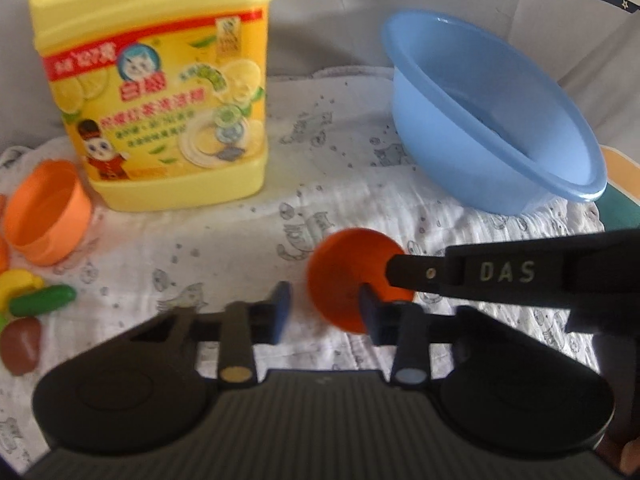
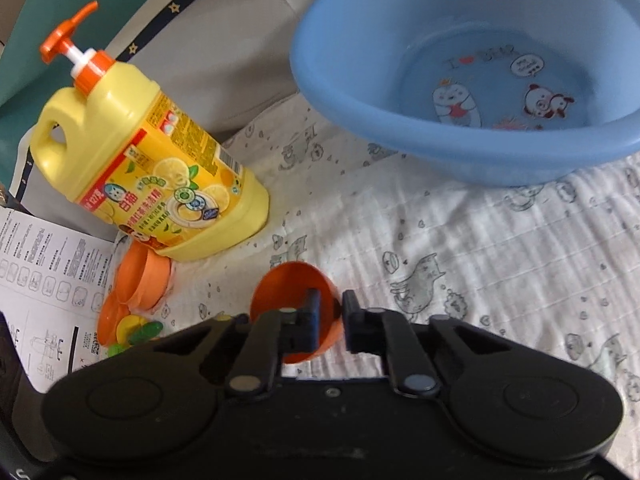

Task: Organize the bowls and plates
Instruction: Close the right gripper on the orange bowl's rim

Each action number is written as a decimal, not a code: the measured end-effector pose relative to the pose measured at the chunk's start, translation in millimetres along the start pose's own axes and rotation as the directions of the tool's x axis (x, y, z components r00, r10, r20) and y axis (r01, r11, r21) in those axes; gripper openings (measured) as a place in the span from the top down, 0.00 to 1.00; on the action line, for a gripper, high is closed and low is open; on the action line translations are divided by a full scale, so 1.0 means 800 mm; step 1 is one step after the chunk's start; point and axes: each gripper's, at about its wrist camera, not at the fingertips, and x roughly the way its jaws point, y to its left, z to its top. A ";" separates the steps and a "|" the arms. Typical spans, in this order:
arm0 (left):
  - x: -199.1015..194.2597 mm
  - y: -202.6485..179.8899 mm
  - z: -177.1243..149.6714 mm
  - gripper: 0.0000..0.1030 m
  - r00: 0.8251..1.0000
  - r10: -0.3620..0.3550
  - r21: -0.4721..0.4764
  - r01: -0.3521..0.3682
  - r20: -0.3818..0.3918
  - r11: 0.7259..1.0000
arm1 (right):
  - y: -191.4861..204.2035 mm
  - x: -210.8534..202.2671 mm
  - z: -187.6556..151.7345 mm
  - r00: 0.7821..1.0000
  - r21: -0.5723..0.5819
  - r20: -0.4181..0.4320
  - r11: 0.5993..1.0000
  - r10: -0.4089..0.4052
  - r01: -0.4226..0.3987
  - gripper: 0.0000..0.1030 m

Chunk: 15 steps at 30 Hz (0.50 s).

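Two sets of jaws are mine. My right jaws (image 2: pixel 330 304) are clamped on the wall of the small orange bowl (image 2: pixel 294 304), one finger inside and one outside. My left jaws (image 1: pixel 324 308) stand slightly apart, with one pad at the bowl's edge and the other clear of it. The bowl is tipped, its mouth turned back toward my right wrist (it is round, so it has no long axis). It sits low over the printed cloth (image 2: pixel 480 248), which is bare from the bowl to the blue basin (image 2: pixel 460 80). I count one basin, one yellow pump bottle (image 2: pixel 160 176), and one paler orange bowl (image 1: pixel 48 212) on its side beside the bottle. Three toy foods (image 1: pixel 40 300) lie at the cloth's left edge.
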 end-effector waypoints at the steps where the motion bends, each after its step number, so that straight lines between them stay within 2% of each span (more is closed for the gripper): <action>1: 0.002 0.000 -0.001 0.77 1.000 0.006 0.003 -0.006 -0.002 1.000 | 0.000 0.002 -0.001 1.000 0.003 0.001 1.000 -0.003 0.003 0.91; 4: 0.002 -0.001 -0.003 0.82 1.000 0.021 0.026 -0.021 -0.001 0.999 | -0.002 0.003 -0.004 1.000 0.017 0.007 1.000 0.004 -0.005 0.91; 15: -0.027 0.003 -0.014 0.82 1.000 0.014 0.006 -0.014 -0.011 1.000 | 0.013 -0.018 -0.024 1.000 -0.016 -0.009 1.000 -0.006 0.005 0.91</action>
